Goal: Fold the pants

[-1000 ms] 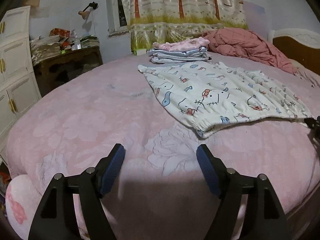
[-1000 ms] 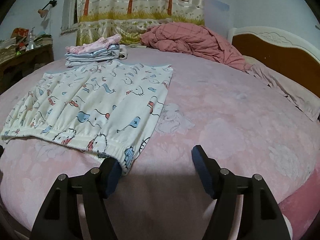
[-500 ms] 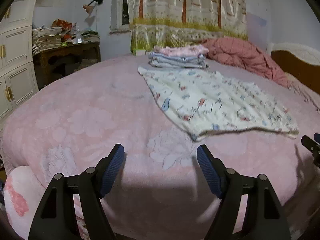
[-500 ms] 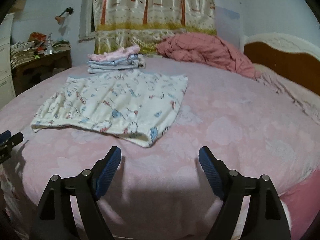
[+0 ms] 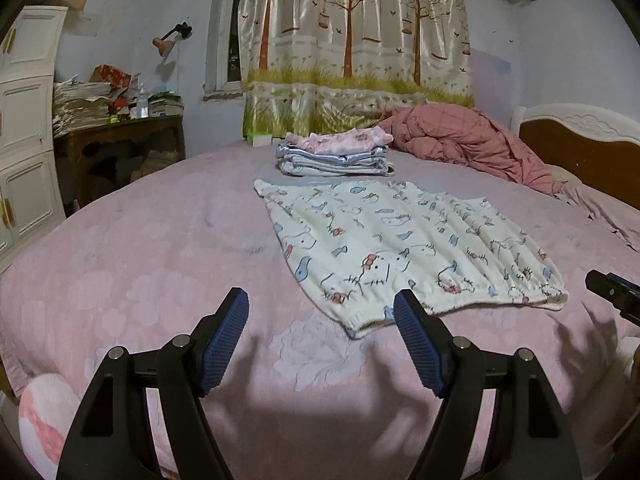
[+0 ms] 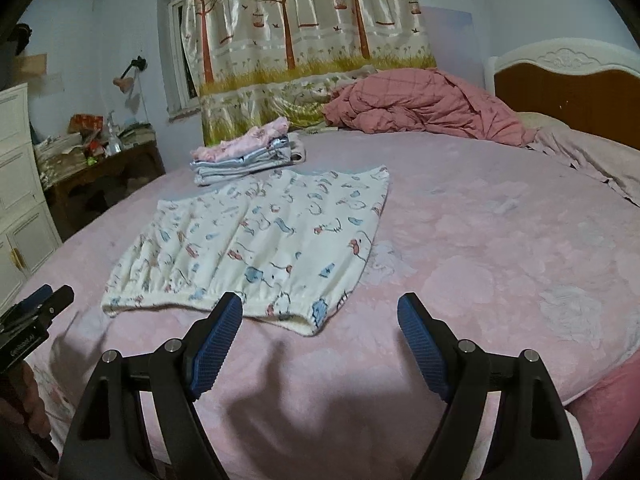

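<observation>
Left gripper [image 5: 321,306] jaws wide apart, nothing between, nothing touched; hovers above pink bed cover [image 5: 152,264]. Right gripper [image 6: 320,310] same: wide, empty. Printed pants [image 5: 404,244] lie flat on cover just ahead of both, folded, elastic hem nearest. Stack of folded clothes [image 5: 334,154] beyond. Right gripper only partly in left view, cut by edge.

The left gripper [image 5: 322,316] and right gripper [image 6: 320,318] look alike: matte black, angular plastic arms with triangular cut-outs, each arm carrying two round silver screws. Their jaws are faced with dark blue, finely ribbed pads [image 5: 224,344]. In the right wrist view, the left gripper's black body bears small white lettering, too small to read.
</observation>
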Demonstrator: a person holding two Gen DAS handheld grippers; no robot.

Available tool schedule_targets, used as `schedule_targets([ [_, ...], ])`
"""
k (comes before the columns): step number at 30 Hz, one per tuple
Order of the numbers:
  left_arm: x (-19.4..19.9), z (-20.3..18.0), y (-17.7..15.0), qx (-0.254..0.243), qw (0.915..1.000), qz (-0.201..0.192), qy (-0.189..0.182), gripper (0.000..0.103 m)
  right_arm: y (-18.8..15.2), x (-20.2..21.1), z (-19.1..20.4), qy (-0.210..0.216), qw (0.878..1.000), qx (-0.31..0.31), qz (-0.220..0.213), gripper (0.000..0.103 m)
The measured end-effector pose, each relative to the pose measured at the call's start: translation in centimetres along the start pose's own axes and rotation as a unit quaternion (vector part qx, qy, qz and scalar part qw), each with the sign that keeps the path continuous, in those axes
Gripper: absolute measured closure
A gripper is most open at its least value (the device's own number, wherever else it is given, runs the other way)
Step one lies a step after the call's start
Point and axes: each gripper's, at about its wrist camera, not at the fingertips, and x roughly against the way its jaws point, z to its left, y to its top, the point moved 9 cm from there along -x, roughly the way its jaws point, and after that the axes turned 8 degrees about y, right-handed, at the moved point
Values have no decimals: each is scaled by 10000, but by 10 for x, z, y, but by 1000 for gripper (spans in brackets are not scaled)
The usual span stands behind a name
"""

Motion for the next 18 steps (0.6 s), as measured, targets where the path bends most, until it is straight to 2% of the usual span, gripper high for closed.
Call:
schedule_targets([
  [3, -6, -3, -3, 59, 9998, 172, -92, 31, 1, -4, 0, -32, 10000, -5, 58, 24],
  [7, -22, -4, -17, 345, 9966, 637, -386, 42, -3, -15, -2, -82, 9994, -191, 267, 25],
  [9, -30, -5, -23, 594, 9933, 837, -536, 46, -7, -23, -3, -213, 9988, -220, 372, 25],
  [12, -38, -9, -30, 981, 9854, 1102, -852, 49, -11, -32, 1, -157, 9982, -322, 472, 25],
  [18, -44, -11, -28, 1248, 9778, 1258, -1115, 50, -11, -38, 10, -137, 9985, -231, 487, 25],
])
